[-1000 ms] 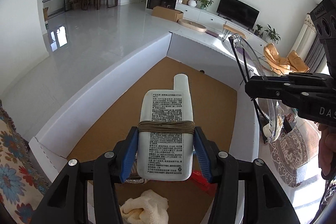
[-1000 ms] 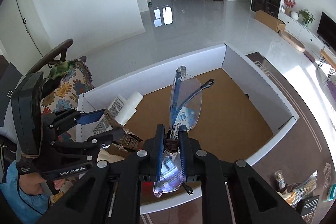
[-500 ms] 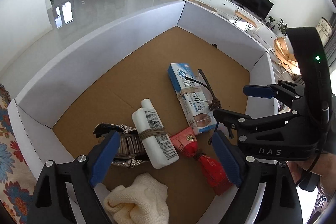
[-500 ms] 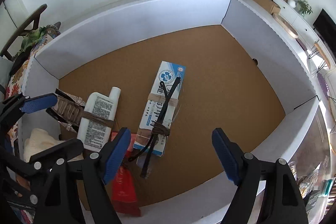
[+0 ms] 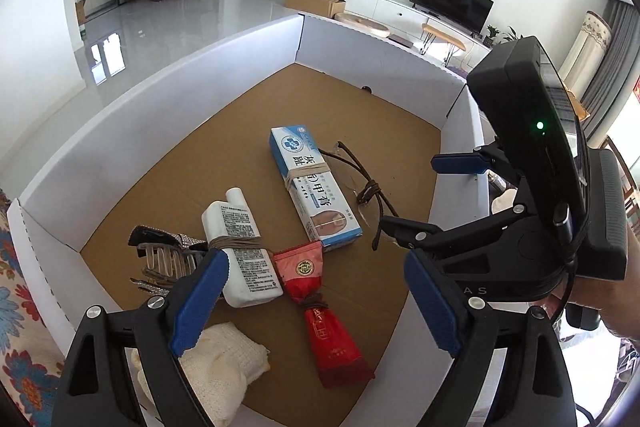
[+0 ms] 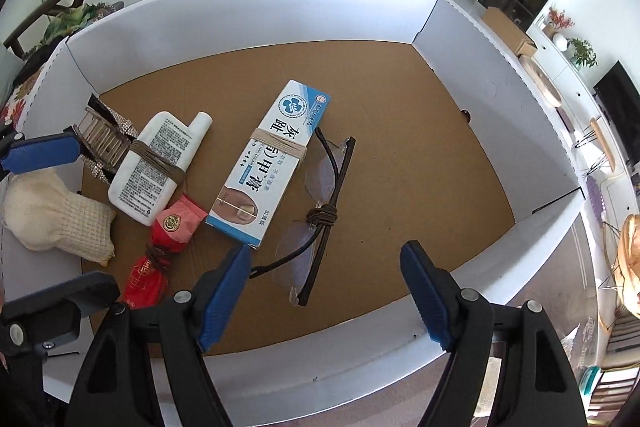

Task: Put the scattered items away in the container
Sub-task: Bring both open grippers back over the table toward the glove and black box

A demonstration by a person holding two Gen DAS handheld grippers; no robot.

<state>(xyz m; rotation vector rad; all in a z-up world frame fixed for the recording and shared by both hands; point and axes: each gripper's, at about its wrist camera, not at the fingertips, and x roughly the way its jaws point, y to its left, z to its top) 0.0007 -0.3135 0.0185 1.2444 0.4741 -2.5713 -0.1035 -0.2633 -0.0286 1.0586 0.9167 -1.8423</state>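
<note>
A wide, shallow cardboard box [image 6: 256, 7] with white walls and a brown floor holds six items, all gathered toward one side. Near the middle lies a blue and white carton [image 6: 272, 163] printed with Chinese text and bound with a band of twine. Just beside it, on the side nearer the open floor, rest clear-lensed glasses [image 6: 324, 211] with dark folded arms, also tied with twine at the hinge area; one arm tip sits close to the carton's edge. On the carton's other side lies a flat white bottle [image 6: 156, 171], label up and wrapped with twine, its cap pointing toward the far wall. A rhinestone-edged hair claw [image 6: 102, 141] touches the bottle's far side. A red sachet [image 6: 160, 251] (tied at its waist with twine) lies between bottle and carton, its upper end touching both. A cream knitted cloth [image 6: 56, 219] is bunched in the corner, against the box wall. The left gripper [image 5: 316, 301] hovers above the bottle and sachet with its blue-padded fingers spread wide, holding nothing. The right gripper [image 6: 324, 293] hangs over the glasses, fingers likewise spread wide and empty. Beyond the box is a bright living room with a glossy tiled floor [image 5: 168, 23].
</note>
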